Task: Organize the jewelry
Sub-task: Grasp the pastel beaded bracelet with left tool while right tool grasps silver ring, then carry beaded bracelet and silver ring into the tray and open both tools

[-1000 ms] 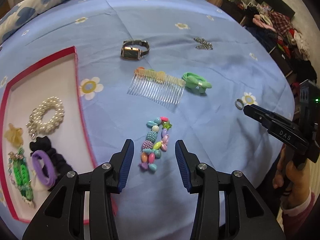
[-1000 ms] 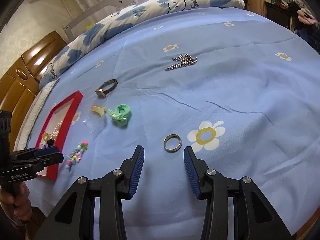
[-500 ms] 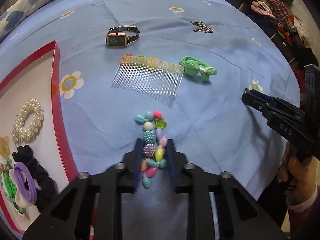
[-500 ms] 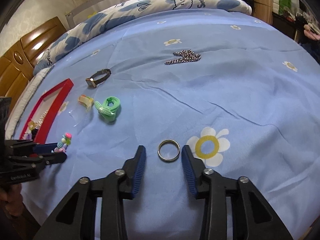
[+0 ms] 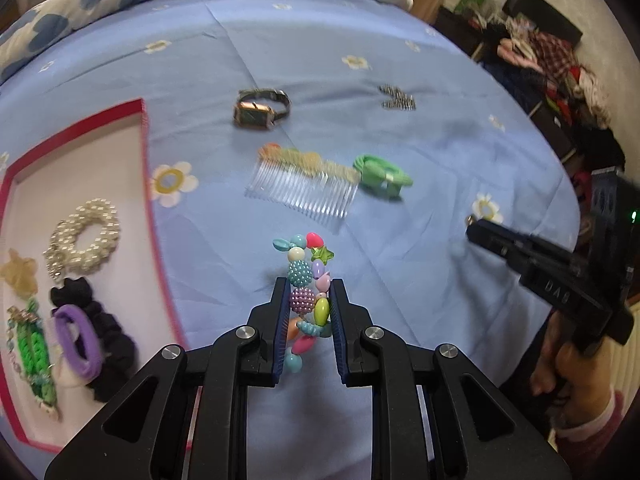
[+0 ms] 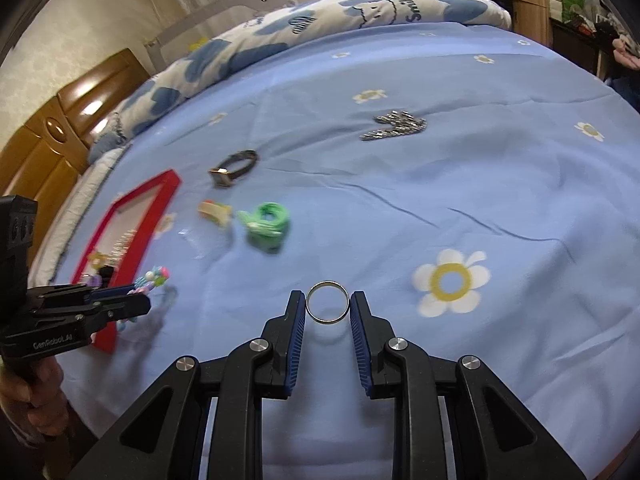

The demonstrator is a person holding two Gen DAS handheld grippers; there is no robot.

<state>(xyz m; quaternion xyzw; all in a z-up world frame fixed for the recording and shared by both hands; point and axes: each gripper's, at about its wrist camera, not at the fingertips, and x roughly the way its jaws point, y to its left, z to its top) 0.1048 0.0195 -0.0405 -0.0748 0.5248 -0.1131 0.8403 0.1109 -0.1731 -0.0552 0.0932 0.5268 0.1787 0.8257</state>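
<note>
While the left gripper [image 5: 307,300] is clenching its jaws on the beaded bracelet [image 5: 306,296], the strand is running lengthwise between the blue pads, its long axis pointing straight away from the camera toward the clear hair comb [image 5: 304,186]. Its far end, with a red bead and a green star, is sticking out past the fingertips above the blue bedsheet [image 5: 420,264]; its near end is dangling back between the jaws, and the lowest beads are partly hidden by the pads. From the right wrist view only a few beads are showing past the black gripper body, so the strand's shape is hard to make out there.

The right gripper [image 6: 327,310] is holding a silver ring [image 6: 327,307] between its jaws, the pads touching the band on either side. The ring is facing the camera with its opening in view, and a shadow is lying on the sheet just below it, though whether it is resting on the bed or lifted is hard to tell.

Left of the bracelet, the red-edged tray [image 5: 142,120] is holding a pearl bracelet [image 5: 82,238], a black scrunchie [image 5: 108,344], a purple hair tie [image 5: 76,340] and a green chain piece [image 5: 32,352]; the tray's near corner is cut off by the frame edge. Farther back a wristwatch [image 5: 260,108], a green hair tie [image 5: 382,176] and a silver chain [image 5: 396,98] are lying well apart, all slightly blurred.
</note>
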